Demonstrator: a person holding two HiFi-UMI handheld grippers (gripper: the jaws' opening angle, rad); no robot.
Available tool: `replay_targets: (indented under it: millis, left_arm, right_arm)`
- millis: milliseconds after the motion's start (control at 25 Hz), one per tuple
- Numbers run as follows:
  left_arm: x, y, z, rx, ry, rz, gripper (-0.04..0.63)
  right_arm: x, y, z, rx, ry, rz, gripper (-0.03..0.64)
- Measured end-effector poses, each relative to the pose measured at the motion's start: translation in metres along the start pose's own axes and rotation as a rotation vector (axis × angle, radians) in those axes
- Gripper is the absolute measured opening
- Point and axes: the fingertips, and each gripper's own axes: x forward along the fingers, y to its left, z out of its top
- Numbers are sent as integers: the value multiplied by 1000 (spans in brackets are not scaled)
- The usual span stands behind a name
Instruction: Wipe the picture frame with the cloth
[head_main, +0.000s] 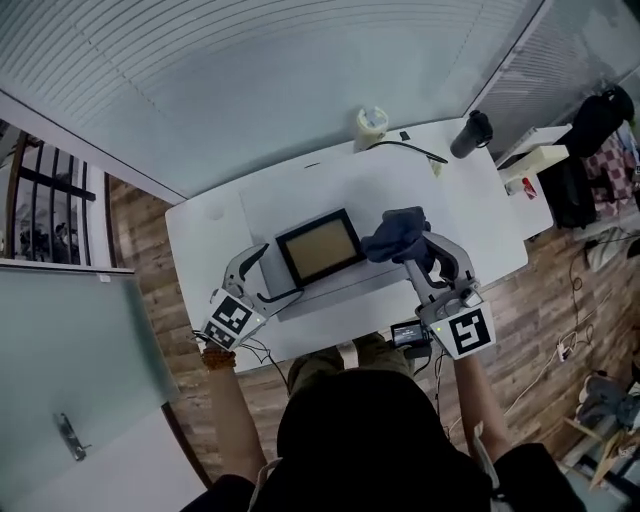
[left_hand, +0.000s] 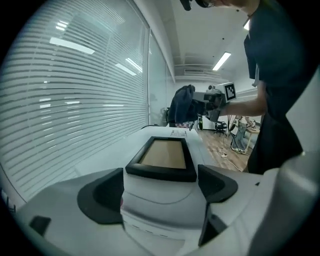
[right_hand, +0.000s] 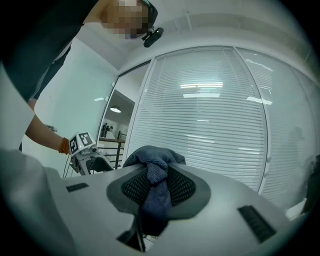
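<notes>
Jaws of the left gripper stand wide apart, with nothing pressed between them. They point at the frame from its left side, one tip to either side of its near edge. In the left gripper view both jaws are clear of it. The frame is black round a tan picture and lies flat, face up, on a white slab near the middle of the table.

The right gripper is clamped on the cloth. The cloth is dark blue and bunched; a fold is pinched between the jaws and the rest bulges out past the tips. In the head view it sits just beside the frame's right edge. In the left gripper view it is held up above the table, apart from the frame.

At the table's far edge are a tape roll and a dark bottle, with a black cable between them. White blinds cover the window behind the table
</notes>
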Motion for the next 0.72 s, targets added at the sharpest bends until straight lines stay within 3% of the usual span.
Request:
replay_targets:
  millis: [160, 400, 520, 720]
  left_arm:
    - [4, -4, -2, 14, -28, 18, 454]
    - [2, -2, -1, 139, -24, 4, 453]
    - [8, -8, 4, 138, -37, -3, 453]
    - [13, -7, 8, 174, 32, 2, 451]
  right_arm:
    - [11, -3, -5, -14, 48, -21, 61]
    - [8, 15, 21, -40, 16, -123, 61]
    - [-10, 24, 25, -57, 24, -180, 61]
    - [-32, 25, 14, -59, 48, -229, 61]
